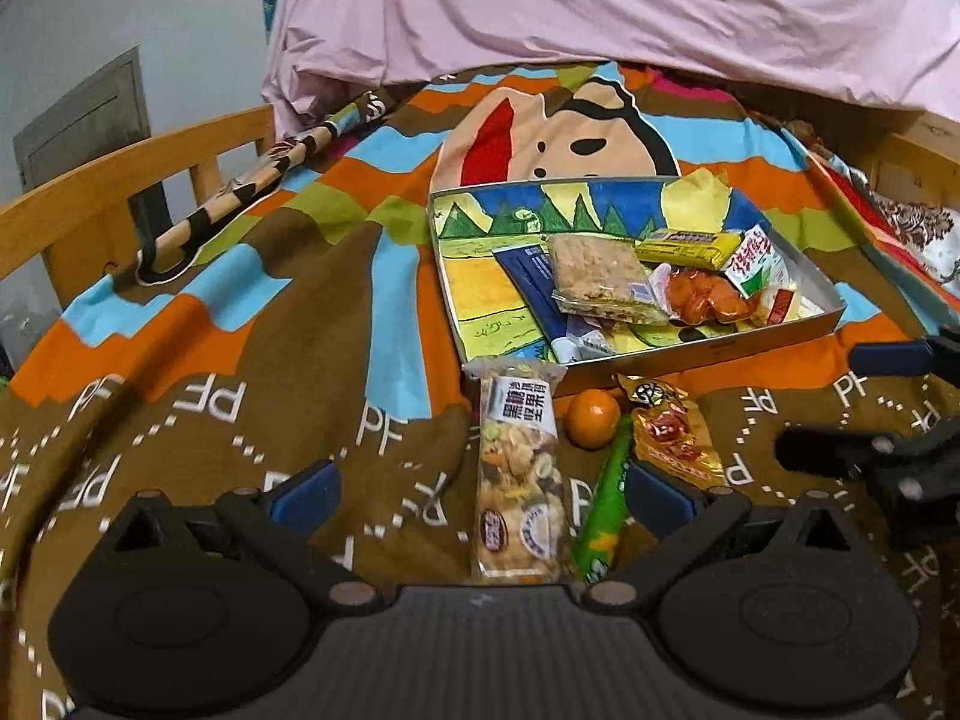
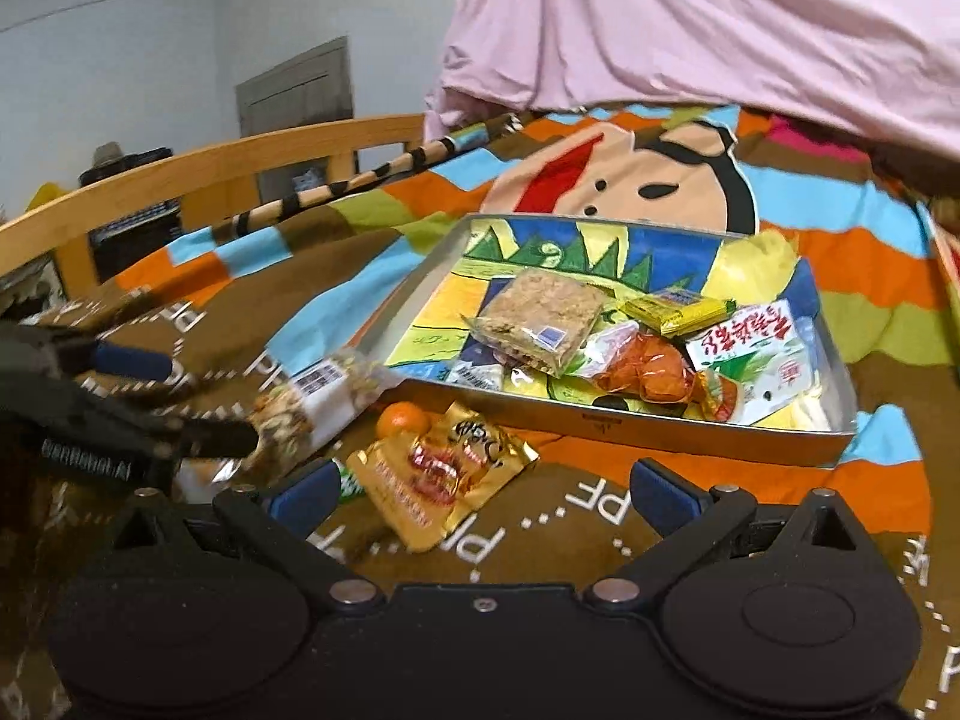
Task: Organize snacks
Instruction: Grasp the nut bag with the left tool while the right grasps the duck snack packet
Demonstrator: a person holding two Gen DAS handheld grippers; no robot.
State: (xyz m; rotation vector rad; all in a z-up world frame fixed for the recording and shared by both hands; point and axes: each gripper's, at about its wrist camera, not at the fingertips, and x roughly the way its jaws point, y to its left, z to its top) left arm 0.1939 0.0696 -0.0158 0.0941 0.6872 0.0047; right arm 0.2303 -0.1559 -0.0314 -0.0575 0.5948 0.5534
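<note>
Four loose snacks lie on the patterned bedspread (image 1: pixel 240 276) at 6 o'clock of the shallow grey tray (image 1: pixel 708 348). Left hand-held gripper (image 1: pixel 480 495) gapes around the clear nut-bar packet (image 1: pixel 521 468), unclamped; right hand-held gripper (image 2: pixel 480 495) wide, empty, above the gold foil packet (image 2: pixel 441 474).

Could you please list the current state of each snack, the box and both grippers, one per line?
left gripper: open, straddling the nut bar
right gripper: open, empty
nut bar: flat on the blanket, outside the box
orange: on the blanket, outside
gold packet: on the blanket, outside
green stick: on the blanket, outside
box: open, holding several snacks
</note>
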